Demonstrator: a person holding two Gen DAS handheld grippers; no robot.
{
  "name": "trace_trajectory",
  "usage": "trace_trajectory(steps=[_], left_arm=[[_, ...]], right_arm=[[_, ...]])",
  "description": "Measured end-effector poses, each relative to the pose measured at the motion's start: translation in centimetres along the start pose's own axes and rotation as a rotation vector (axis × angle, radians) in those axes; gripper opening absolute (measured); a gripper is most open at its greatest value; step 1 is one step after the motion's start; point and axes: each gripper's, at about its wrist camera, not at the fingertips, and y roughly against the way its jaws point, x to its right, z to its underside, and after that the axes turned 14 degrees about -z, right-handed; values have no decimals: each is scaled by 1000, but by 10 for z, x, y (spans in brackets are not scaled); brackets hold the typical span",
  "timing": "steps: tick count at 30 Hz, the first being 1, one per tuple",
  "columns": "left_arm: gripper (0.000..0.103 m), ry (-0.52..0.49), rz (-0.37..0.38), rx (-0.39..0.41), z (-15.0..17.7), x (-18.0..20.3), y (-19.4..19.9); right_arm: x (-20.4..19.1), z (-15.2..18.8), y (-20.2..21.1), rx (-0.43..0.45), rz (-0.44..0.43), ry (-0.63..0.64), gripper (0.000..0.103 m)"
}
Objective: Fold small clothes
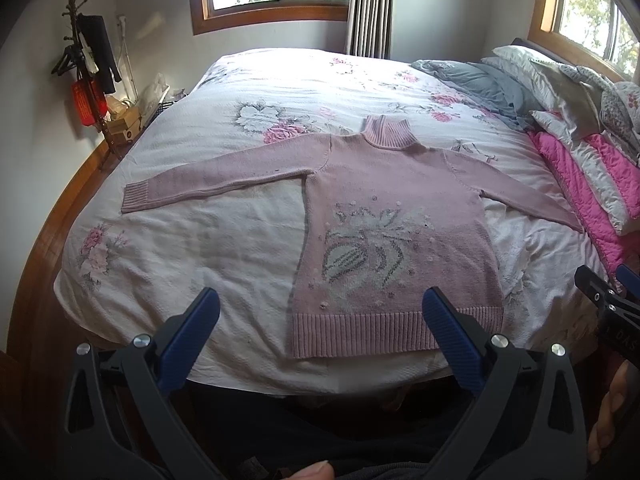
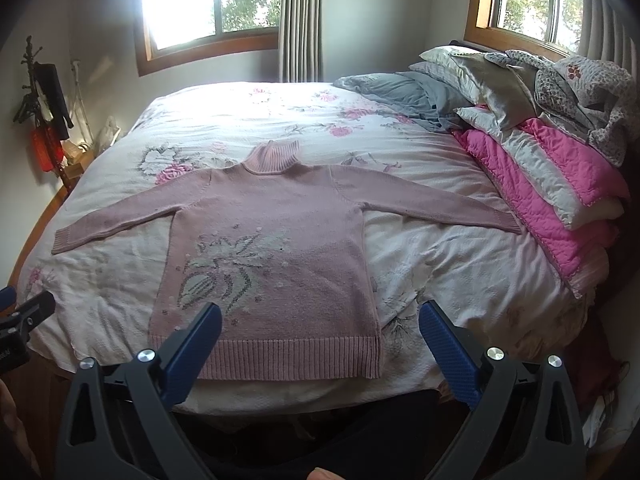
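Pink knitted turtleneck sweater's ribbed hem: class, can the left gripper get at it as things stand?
Probably yes. The left gripper is open, and the ribbed hem lies flat at the bed's near edge with nothing between them.

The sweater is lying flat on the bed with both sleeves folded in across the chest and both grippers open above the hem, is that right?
Not quite. The sweater lies flat on the bed, but both sleeves are spread straight out to the sides, not folded in; the right wrist view shows this. The left gripper and right gripper are open near the hem.

Daylight glares through the windows [image 2: 208,4]; fisheye edges curve, darkened.
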Motion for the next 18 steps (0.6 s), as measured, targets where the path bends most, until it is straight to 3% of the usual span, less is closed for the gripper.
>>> trace_trajectory(steps=[6,9,13,17,18], left_arm=[[100,-9,2,-15,-6,6,-8],[100,-6,50,-26,-9,9,-19],[100,74,163,-28,-10,9,-40],[100,193,400,1,-12,5,-62],[100,195,418,-3,-15,7,-68]], right_arm=[[5,-6,-12,-16,3,-7,99],[15,-10,-20,-18,8,-15,99],[50,-17,-37,24,7,-46,99],[123,-20,-54,124,-83,-196,99],[147,-20,-58,156,-88,-257,99]])
